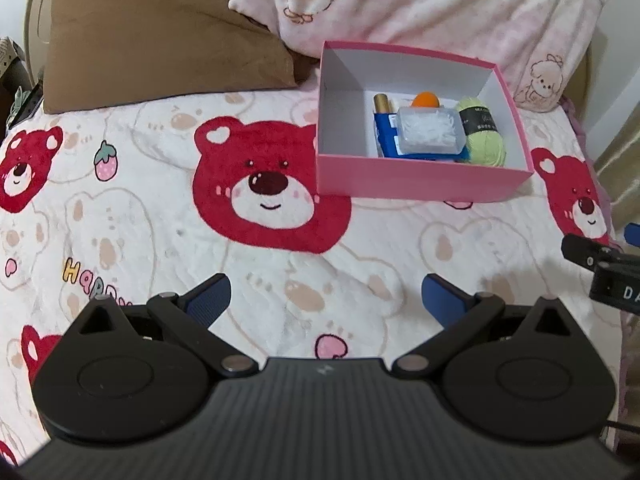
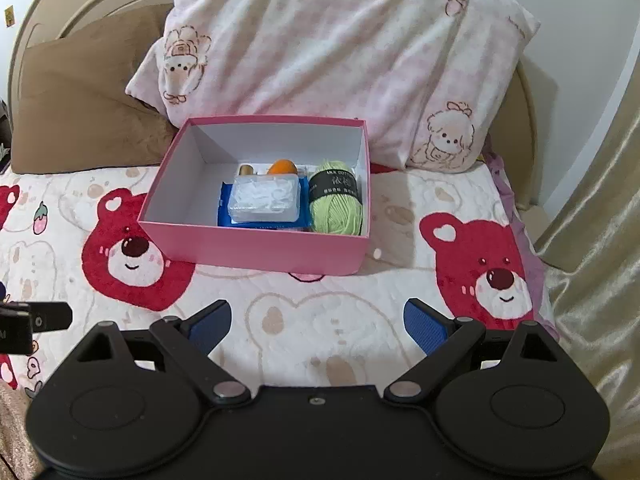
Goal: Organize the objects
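Pink rectangular cardboard box (image 2: 256,250) with white inside, open-topped, on a white plush bedspread (image 2: 320,340) printed with red bear faces, just in front of a pink-and-white cartoon-print pillow (image 2: 340,60). Inside, toward the right end: ball of light green yarn (image 2: 336,210) with a dark paper band against the right wall; clear plastic case of small white pieces (image 2: 264,199) lying on top of a blue flat packet (image 2: 226,208); behind them an orange round object (image 2: 283,167) and a gold cylindrical tube (image 2: 244,169), both partly hidden. Left half of box bare. Brown suede-like pillow (image 1: 160,32) to the left of the printed one, beige curved headboard (image 2: 80,4) behind, shiny gold curtain fabric (image 2: 600,240) along the right edge of the bed.

Left gripper (image 1: 326,298) angled down over the bedspread, short of the box, blue pads spread wide, nothing between them. Right gripper (image 2: 318,326) likewise tilted down before the box's near wall, jaws wide apart and empty. Both well clear of the box; each gripper's tip just visible at the edge of the other's view.
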A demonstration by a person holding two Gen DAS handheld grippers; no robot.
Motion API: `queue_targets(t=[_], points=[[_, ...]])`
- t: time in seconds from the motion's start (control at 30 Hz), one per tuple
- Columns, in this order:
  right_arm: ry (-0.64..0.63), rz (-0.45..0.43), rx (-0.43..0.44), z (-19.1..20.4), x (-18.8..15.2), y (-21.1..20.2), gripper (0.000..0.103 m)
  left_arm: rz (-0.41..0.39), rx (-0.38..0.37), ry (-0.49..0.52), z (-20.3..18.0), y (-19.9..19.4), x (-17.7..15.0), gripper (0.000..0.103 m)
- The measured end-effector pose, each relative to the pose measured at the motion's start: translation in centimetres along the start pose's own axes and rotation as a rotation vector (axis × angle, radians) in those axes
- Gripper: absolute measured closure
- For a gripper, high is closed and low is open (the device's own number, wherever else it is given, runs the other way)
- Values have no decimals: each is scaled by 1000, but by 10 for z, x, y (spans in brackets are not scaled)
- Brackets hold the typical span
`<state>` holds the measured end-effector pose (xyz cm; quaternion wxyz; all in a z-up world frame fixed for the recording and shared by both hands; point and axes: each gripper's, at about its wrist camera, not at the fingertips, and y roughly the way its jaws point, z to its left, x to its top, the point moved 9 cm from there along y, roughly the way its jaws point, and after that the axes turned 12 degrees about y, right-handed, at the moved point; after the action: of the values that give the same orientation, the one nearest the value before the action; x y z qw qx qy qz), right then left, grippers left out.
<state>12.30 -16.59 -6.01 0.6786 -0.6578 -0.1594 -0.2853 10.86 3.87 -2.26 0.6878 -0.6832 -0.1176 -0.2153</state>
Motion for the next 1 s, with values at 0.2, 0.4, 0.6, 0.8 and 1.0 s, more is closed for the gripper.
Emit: queue_targets(t=[0.2,0.4,0.6,0.8,1.0], points=[[-6,7,-11,0,-4,3,8,-7,14,14,-2,1,-1,0],[-29,20,-9,4,-7,6,8,-11,-3,7,-3,1,-1,0],[-43,27,-1,7,-10,7,8,-7,8,24,-5,1,-3,0],[-52,34,6,10,-13,9,8,18,8,19,-5,6,-5,0],[-66,34,0,12,-15,12,8,49,6,16,-9,16,-8,0]])
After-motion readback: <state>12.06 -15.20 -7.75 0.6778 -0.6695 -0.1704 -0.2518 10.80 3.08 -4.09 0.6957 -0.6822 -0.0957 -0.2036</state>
